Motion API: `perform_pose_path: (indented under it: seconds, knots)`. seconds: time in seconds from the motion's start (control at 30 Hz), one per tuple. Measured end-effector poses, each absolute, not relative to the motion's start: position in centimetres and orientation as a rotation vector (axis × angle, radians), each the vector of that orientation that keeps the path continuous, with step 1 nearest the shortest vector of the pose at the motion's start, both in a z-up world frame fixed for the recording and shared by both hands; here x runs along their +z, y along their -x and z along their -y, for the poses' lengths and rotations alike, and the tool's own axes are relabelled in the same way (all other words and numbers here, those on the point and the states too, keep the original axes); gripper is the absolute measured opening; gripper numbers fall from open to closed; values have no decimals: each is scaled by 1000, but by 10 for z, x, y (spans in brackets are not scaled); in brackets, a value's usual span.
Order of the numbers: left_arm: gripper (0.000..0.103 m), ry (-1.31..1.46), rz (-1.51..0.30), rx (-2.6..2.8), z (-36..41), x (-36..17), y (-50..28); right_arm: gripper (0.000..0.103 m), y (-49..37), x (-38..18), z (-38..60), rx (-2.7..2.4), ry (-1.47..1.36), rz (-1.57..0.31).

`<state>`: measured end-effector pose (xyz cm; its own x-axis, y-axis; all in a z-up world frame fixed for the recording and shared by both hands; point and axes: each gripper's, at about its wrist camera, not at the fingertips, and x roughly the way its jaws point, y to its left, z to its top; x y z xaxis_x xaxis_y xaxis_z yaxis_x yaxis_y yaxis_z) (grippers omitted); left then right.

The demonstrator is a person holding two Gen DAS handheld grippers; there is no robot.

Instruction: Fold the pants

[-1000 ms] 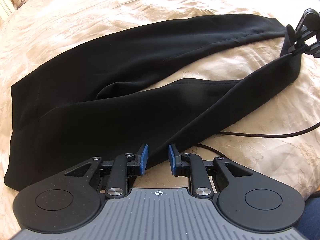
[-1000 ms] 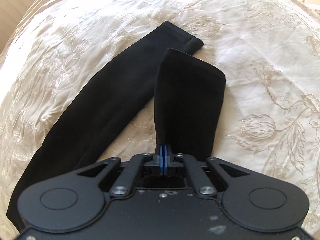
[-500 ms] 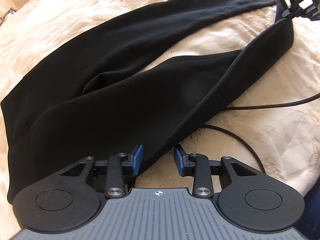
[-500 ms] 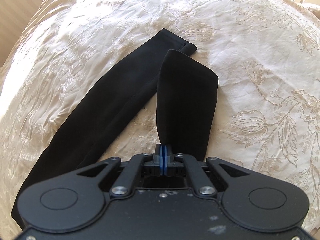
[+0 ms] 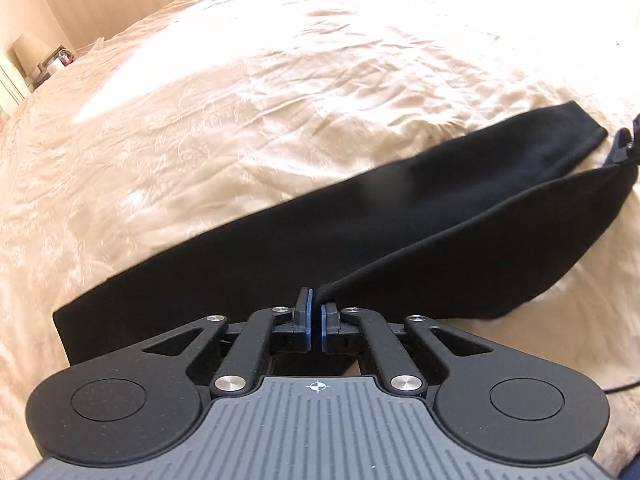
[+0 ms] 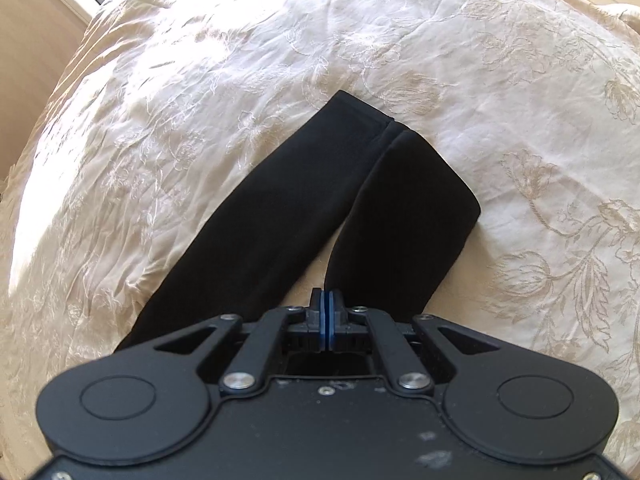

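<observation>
Lying on bedspread (image 5: 240,120): pants (image 5: 320,240), cable (image 5: 624,387).

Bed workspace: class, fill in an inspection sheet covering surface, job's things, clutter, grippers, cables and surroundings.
Surface: bedspread, cream, embroidered, wrinkled.
Job's things: black pants; one leg flat, the other lifted beside it.
Clutter: nothing seen.
Grippers: left gripper shut on a pants edge; right gripper shut on the lifted leg.
Cables: a black cable at the left view's right edge.
Surroundings: lamp, wall behind.
</observation>
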<state>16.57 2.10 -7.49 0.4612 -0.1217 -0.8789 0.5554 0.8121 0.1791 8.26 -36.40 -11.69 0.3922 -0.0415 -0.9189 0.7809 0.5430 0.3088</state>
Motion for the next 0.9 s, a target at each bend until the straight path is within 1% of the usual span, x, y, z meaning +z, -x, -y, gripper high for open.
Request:
perform_pose_path:
  seconds: [0.1, 0.37, 0.57, 0.67, 0.73, 0.9]
  knots:
    - [4, -535, -1007, -440, -7, -81, -194, 3, -103, -118, 370, -606, -857, -1034]
    - [4, -616, -1096, -440, 19, -122, -241, 3, -156, -141, 383, -611, -830, -1073]
    - [5, -595, -1175, -413, 25, -148, -263, 3, -184, -157, 385, -600, -782, -1104]
    - [5, -598, -1211, -391, 29, -164, -270, 6, -192, -165, 388, -571, -767, -1099]
    - [5, -609, -1228, -373, 33, -173, -274, 14, -192, -167, 392, -535, -782, -1087]
    - [5, -612, -1254, -337, 37, -186, -276, 18, -170, -147, 410, -461, -780, -997]
